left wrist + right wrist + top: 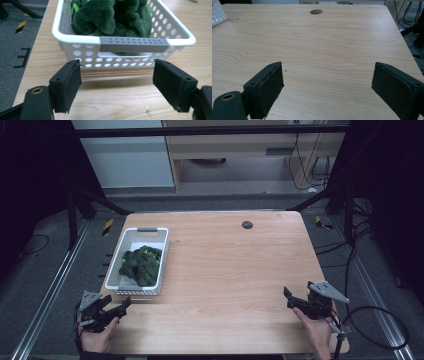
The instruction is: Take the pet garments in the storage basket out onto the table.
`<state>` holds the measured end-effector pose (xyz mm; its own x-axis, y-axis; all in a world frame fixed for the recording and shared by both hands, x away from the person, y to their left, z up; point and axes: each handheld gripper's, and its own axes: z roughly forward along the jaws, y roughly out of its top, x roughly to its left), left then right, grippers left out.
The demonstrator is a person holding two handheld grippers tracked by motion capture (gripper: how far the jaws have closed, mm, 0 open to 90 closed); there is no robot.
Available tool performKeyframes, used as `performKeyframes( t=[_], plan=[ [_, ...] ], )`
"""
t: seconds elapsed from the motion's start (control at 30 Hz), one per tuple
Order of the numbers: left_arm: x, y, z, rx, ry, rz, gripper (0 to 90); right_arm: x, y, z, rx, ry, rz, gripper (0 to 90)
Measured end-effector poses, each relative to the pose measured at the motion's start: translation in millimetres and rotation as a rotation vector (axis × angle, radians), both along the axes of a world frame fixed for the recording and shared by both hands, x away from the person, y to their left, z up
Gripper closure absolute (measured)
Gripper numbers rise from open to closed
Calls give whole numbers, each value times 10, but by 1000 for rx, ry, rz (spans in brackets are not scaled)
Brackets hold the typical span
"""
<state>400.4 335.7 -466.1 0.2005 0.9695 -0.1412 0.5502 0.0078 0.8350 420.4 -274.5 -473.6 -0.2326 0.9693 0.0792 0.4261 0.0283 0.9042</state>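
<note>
Table (240,270) of pale wood grain carries a white perforated plastic basket (131,287) near its left edge, long axis running away from the person, dark green plush cloth (141,265) heaped inside. Left gripper (124,306), jaws spread and empty, sits just short of the basket's near grey-handled end, pointing at it. Right gripper (288,298), jaws likewise spread on nothing, lies well apart.

White basket (116,268) with green plush (141,264) occupies the tabletop's (235,270) near-left area, just ahead of the left gripper (121,306). Centre and right tabletop lie unobstructed; small dark disc (247,224) far side.
</note>
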Motion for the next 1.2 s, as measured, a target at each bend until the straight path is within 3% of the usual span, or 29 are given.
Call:
performKeyframes(
  t=[0.17,0.43,0.53,0.63,1.03,1.2],
  plan=[
    [-10,-15,31,6,-11,-6,224,19,2,-54,-28,33,10,118],
    [0,8,140,2,-36,-12,210,19,156,-81,-80,59,53,146],
    [18,35,200,-5,-48,-8,206,20,204,-90,-70,67,75,154],
    [53,44,241,-22,-36,-15,200,34,246,-104,-72,73,93,155],
    [231,62,489,-4,-50,-46,198,43,234,-80,-84,88,68,157],
    [322,40,582,1,-53,-57,198,44,250,-83,-86,81,82,158]
  ],
)
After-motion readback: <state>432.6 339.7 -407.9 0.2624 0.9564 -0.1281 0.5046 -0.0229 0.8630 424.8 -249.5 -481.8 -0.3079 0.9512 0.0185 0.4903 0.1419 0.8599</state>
